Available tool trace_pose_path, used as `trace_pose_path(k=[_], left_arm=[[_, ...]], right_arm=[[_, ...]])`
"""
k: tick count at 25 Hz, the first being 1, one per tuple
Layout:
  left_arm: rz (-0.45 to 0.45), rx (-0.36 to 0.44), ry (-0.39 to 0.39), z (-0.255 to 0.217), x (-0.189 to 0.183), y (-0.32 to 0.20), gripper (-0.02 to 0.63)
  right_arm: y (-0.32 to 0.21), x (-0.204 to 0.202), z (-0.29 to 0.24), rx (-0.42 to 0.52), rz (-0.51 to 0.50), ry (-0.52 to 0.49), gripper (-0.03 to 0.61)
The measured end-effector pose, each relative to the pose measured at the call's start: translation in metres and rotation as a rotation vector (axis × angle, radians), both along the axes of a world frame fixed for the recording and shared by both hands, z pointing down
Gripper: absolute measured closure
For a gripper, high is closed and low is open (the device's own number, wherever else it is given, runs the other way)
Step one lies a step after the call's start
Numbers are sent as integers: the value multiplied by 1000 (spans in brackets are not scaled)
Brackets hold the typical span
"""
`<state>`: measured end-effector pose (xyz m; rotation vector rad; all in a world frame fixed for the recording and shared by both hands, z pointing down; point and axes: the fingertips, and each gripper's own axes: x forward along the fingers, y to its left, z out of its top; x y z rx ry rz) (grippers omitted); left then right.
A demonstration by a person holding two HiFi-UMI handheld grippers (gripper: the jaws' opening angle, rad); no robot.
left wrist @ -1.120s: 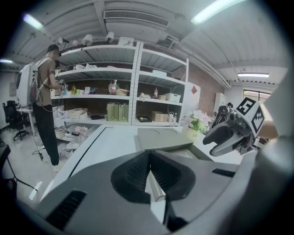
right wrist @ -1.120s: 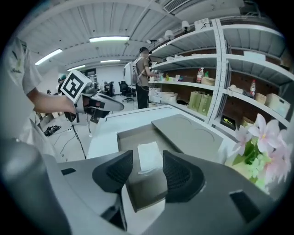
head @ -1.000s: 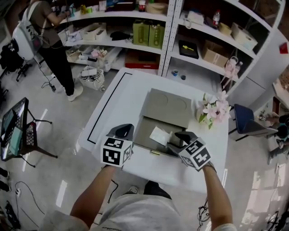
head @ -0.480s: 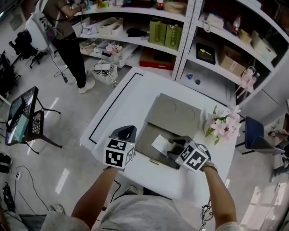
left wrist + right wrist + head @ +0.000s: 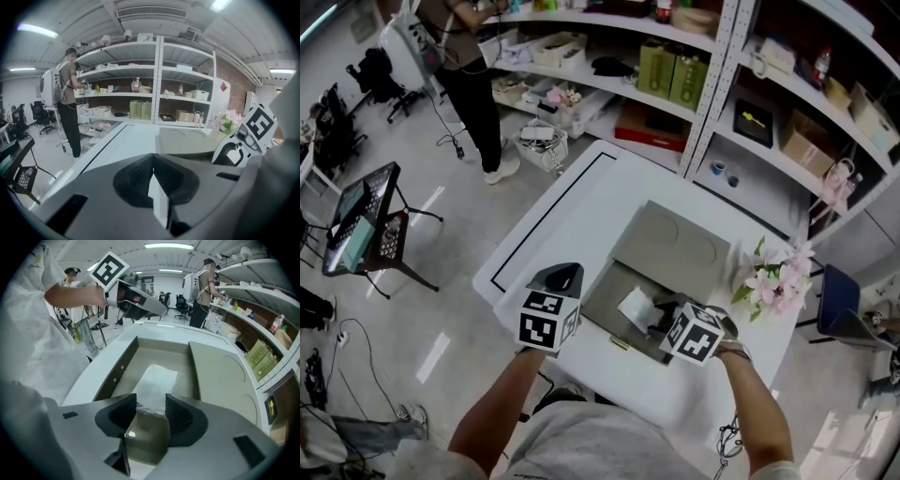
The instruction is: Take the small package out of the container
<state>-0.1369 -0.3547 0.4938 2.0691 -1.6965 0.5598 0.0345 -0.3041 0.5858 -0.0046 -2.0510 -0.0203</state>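
An open grey container (image 5: 598,323) sits on the white table (image 5: 572,206), its lid (image 5: 670,248) lying flat behind it. Inside lies the small package (image 5: 634,306), a clear-wrapped white pack (image 5: 157,380). My right gripper (image 5: 662,316) reaches down into the container from the right. In the right gripper view its jaws (image 5: 151,402) straddle the package's near edge and are closing, with gaps still at both pads. My left gripper (image 5: 562,277) hovers over the table left of the container, shut and empty (image 5: 152,165).
Pink flowers (image 5: 778,281) stand at the table's right edge. Loaded shelves (image 5: 694,75) run behind the table, where a person (image 5: 473,56) stands at the far left. A tablet stand (image 5: 361,220) is on the floor to the left, and a chair (image 5: 844,309) to the right.
My right gripper has moved left and down into the container, up to the package. The left gripper has stayed about where it was. The head view has shifted.
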Motion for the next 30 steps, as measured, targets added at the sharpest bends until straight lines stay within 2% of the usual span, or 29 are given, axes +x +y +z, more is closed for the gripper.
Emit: trace_pose_path(k=[6,14,24,30], left_arm=[[-16,-1,-17,-1,3,3,611],[-22,13,-18,-6,0,6,611],[3,14,-7,-11,-15,25,611],[45,26,-7,-17,-15,33,611]], right_arm=[[2,-1,6,-4,-45,9,416],[1,-2,12,0,-53,34,470],[-3,-6,11,28,35,66,565],[0,-2,5,72,130,54,572]])
